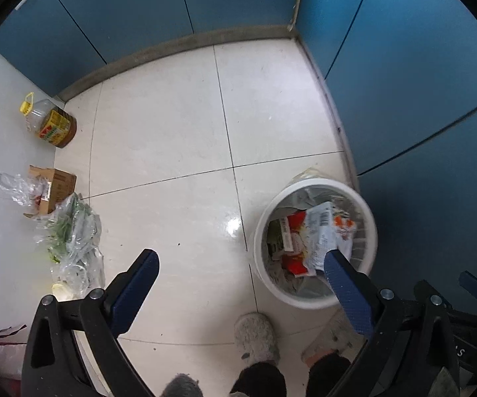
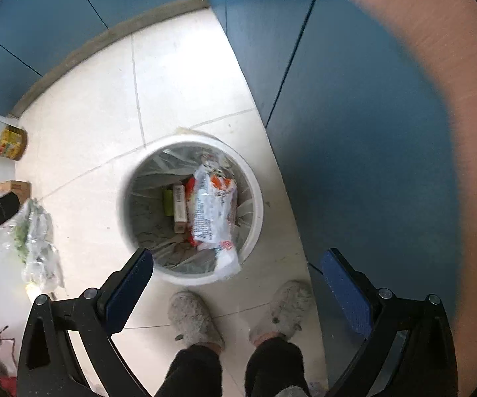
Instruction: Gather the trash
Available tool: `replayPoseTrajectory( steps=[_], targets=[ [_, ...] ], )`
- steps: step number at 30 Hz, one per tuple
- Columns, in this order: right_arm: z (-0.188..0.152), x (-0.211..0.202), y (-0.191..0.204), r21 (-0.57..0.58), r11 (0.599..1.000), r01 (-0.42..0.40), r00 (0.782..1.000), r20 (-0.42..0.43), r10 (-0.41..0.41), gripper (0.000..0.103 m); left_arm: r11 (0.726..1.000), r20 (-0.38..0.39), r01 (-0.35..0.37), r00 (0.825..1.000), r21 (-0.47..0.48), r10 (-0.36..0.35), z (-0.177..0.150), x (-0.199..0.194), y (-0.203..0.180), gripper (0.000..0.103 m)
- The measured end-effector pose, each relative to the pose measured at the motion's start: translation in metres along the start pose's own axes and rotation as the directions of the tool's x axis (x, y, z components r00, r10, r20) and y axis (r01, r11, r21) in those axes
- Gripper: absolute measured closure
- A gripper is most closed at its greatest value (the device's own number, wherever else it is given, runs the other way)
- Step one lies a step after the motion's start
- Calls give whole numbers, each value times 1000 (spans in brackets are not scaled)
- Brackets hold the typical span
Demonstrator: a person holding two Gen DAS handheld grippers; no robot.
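Observation:
A white round trash bin (image 1: pixel 367 221) with a liner stands on the tiled floor by the blue cabinets; it also shows in the right wrist view (image 2: pixel 124 195). It holds a white and orange snack wrapper (image 2: pixel 210 211), a red packet (image 1: pixel 296 225) and a small carton (image 2: pixel 179 208). My left gripper (image 1: pixel 241 258) is open and empty, high above the floor left of the bin. My right gripper (image 2: pixel 238 258) is open and empty, above the bin's near rim.
At the left lie crumpled clear plastic bags (image 1: pixel 73 235), a small cardboard box (image 1: pixel 55 187) and an oil bottle with a yellow cap (image 1: pixel 51 122). The person's grey slippers (image 2: pixel 194 317) stand just before the bin. Blue cabinet doors (image 1: pixel 420 82) close off the back and right.

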State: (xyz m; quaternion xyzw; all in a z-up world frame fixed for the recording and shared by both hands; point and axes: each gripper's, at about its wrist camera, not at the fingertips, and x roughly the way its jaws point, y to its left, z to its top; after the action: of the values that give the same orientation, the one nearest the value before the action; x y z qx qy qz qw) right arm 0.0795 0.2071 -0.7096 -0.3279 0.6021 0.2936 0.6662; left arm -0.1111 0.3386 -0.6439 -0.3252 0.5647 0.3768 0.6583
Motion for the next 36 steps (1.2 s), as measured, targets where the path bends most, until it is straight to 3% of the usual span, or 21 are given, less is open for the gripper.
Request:
replayPoseTrajectory(
  steps=[4,8,12,20,27,31,36],
  targets=[
    [-6,-69,6,0,1000,-7,998,56,7,0,1000,45,27,999,14,-28,-4,-72,0,1],
    [-15,-164,8,-11,1000,-19,990,138,21,0,999,118,38,992,38,-42,-7,-145,-6,1],
    [-30,-263,0,-20,1000,-20,973,229,24,0,998,182,49,982,43,-56,-16,-231,-7,1],
    [-65,-435,-27,-76,997,-32,929,366,58,0,999,277,49,960,17,-52,-47,-360,-12,1],
    [-107,-527,-56,-142,983,-113,898,409,163,0,998,355,59,934,-16,-49,-92,-455,-31,1],
    [-130,-563,-75,-183,968,-169,879,417,232,0,997,342,62,939,-44,-44,-113,-490,-38,1],
    [-153,-600,-83,-215,958,-189,865,426,266,0,997,361,77,930,-22,-64,-131,-526,-44,1]
  ],
)
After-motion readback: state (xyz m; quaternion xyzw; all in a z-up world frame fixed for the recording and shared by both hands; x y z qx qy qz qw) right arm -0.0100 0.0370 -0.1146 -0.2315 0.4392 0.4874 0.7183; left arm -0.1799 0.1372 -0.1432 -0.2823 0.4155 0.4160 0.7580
